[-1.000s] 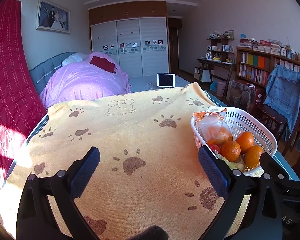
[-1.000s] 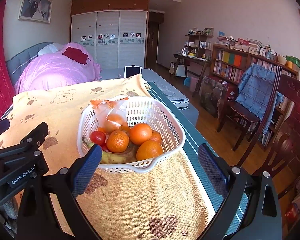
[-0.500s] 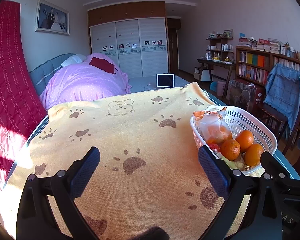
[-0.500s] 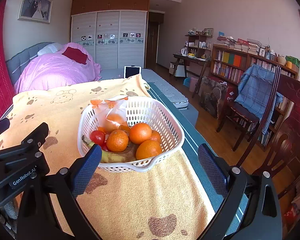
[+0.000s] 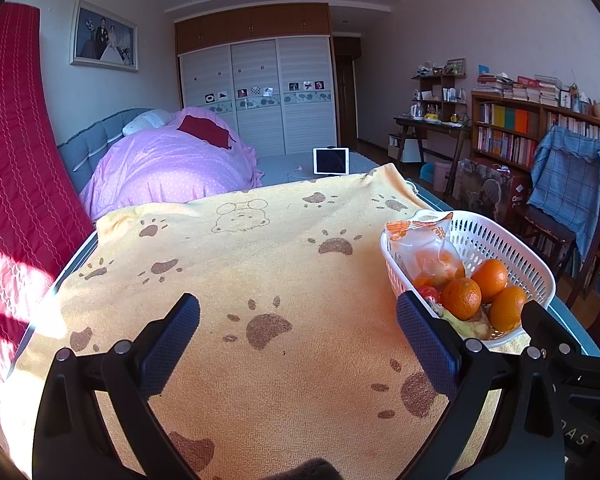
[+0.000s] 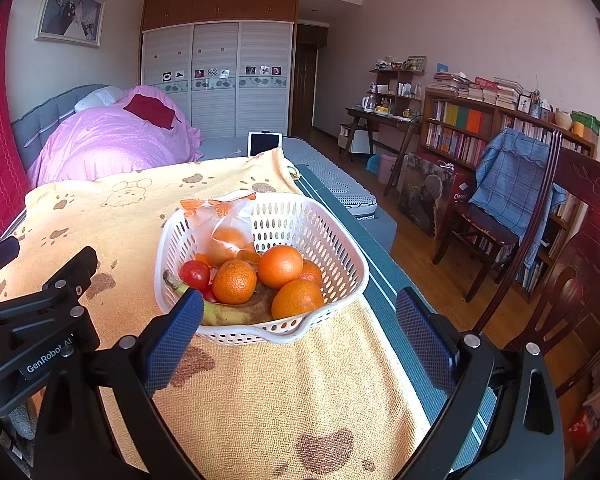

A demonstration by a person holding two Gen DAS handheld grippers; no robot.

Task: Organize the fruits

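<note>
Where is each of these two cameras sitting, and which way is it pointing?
Left wrist: on the left gripper, looking along its open jaws over the paw-print blanket; the basket is off right.
Right wrist: on the right gripper, jaws open, facing the basket of oranges; the left gripper shows at left.
Shared: basket, blanket, bed, wardrobe, bookshelves.

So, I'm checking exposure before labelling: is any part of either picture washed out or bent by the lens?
Left wrist view: hard sunlight stripes the red quilted cover at the left edge; the wardrobe bows with fisheye curvature. Right wrist view: even light on the white basket, a reddish cast at the right rim, black corners.
</note>
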